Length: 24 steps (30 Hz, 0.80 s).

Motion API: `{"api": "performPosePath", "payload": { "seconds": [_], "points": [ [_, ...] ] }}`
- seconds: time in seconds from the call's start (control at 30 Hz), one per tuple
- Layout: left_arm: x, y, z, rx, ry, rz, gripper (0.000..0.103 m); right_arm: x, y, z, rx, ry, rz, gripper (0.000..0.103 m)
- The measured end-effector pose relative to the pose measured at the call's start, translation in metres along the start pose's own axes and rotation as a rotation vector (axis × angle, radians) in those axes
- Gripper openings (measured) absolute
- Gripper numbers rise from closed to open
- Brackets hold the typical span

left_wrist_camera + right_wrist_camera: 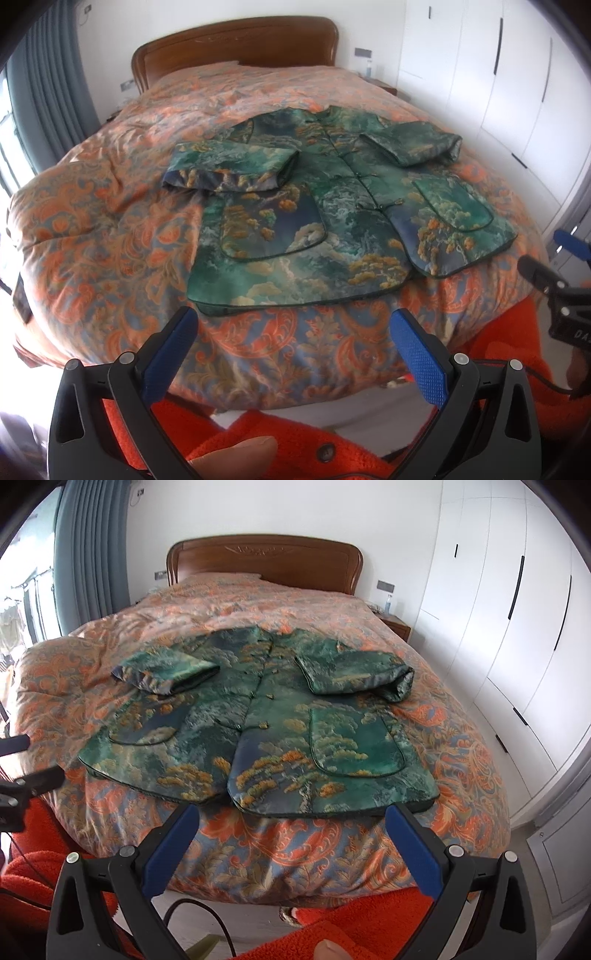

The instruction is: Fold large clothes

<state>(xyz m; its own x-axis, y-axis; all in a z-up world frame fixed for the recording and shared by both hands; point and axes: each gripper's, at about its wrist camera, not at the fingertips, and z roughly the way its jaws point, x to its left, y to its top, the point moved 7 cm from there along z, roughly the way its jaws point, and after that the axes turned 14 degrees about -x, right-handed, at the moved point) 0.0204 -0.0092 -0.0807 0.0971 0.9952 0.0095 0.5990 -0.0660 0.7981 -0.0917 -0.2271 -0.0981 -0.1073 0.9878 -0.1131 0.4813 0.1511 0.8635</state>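
A green patterned jacket (332, 206) (266, 746) lies face up and buttoned on the bed, hem toward me, with both sleeves folded in across its chest. My left gripper (295, 321) hangs open just short of the hem's left part, nothing between its blue pads. My right gripper (291, 816) is open too, its fingertips level with the hem's right part and holding nothing. The right gripper (554, 266) also shows at the right edge of the left wrist view, and the left gripper (33, 768) at the left edge of the right wrist view.
The orange and blue floral quilt (110, 221) covers the bed with a wooden headboard (264, 563) at the far end. White wardrobes (517, 627) line the right wall, grey curtains (92, 546) the left. A person's orange fuzzy sleeve (258, 443) shows below.
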Motion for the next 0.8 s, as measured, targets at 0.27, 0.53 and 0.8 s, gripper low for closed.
{"api": "performPosePath", "payload": {
  "seconds": [0.27,0.53,0.8],
  "points": [
    [-0.011,0.0,-0.001,-0.001,-0.019,0.058,0.103,0.005,0.005,0.0,-0.01,0.109,0.067,0.103],
    [-0.01,0.0,0.0,0.002,-0.028,0.04,0.103,0.003,0.004,0.001,-0.015,0.113,0.089,0.103],
    [-0.009,0.002,-0.001,-0.005,-0.03,0.039,0.103,0.003,0.003,0.003,0.003,0.121,0.088,0.103]
  ]
}}
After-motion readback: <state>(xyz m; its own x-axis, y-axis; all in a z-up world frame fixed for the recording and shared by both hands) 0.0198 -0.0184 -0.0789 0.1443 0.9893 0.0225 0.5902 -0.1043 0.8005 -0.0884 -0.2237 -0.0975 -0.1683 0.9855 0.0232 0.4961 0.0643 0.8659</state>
